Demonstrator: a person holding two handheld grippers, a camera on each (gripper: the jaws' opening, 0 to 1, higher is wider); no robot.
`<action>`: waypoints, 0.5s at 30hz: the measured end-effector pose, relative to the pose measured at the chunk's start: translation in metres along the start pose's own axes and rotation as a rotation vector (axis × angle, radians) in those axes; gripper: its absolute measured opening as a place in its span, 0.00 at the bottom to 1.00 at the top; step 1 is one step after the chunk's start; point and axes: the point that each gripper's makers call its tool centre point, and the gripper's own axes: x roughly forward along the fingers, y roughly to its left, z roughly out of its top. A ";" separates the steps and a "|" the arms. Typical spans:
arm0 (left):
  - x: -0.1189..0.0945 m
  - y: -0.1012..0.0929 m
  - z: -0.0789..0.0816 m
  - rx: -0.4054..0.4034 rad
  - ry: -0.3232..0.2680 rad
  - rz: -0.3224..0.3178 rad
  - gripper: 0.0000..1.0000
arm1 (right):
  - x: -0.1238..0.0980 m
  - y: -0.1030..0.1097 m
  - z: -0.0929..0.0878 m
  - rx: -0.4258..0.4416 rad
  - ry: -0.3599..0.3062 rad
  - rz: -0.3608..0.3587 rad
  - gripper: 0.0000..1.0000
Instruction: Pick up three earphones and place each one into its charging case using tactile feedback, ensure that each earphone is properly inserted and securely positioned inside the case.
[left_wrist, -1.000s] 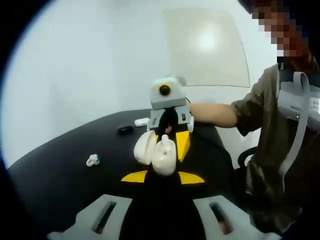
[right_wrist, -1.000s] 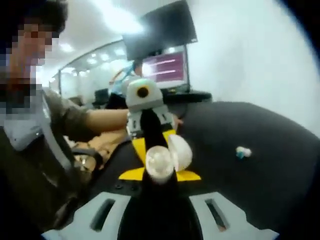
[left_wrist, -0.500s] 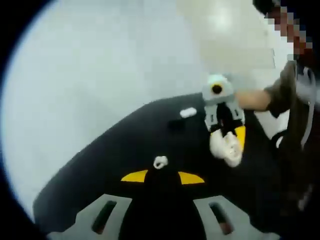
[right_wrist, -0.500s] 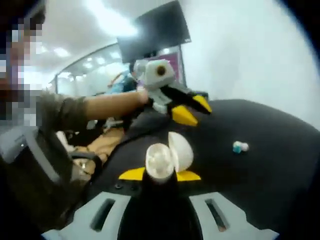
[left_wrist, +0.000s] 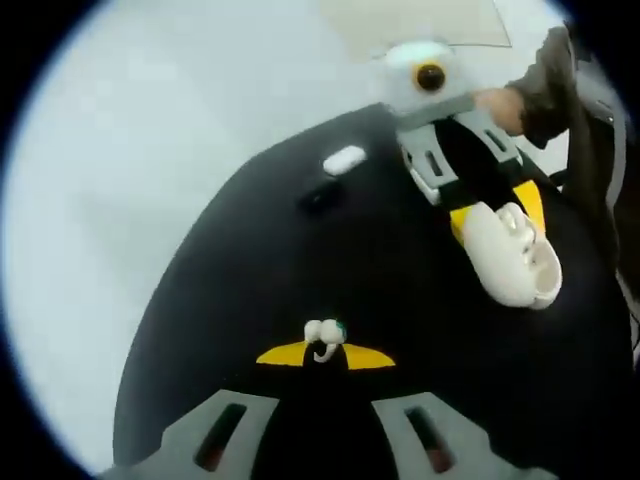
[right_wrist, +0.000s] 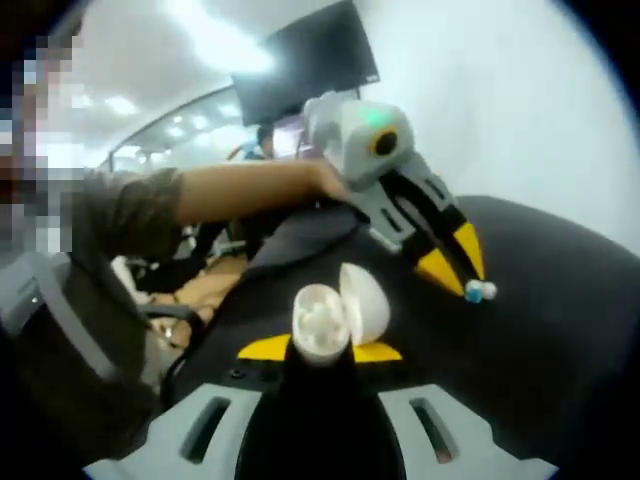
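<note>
Left gripper view: left tongs (left_wrist: 325, 352) sit around the white earphone (left_wrist: 323, 335), lower centre, grip unconfirmed. Right tongs (right_wrist: 320, 350) clamp the open charging case (right_wrist: 335, 318). Next: close, lift, insert.

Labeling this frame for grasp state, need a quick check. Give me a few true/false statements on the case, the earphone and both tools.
1. The right tool holds an open white charging case. True.
2. The left tool is at a white earphone lying on the black table. True.
3. The charging case lid is closed. False: the lid stands open.
4. The earphone is already seated in the case. False: it lies on the table, apart from the case.
5. A small white item lies at the table's far edge. True.
</note>
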 end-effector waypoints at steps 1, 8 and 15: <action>0.001 0.000 0.000 -0.022 -0.006 0.001 0.09 | 0.000 0.000 0.000 0.000 0.001 0.000 0.22; 0.001 0.000 -0.003 -0.245 -0.024 0.037 0.04 | 0.001 0.001 -0.001 -0.012 0.004 0.000 0.22; -0.011 -0.006 -0.004 -0.327 0.011 0.060 0.04 | 0.000 0.001 -0.001 -0.039 0.001 -0.004 0.22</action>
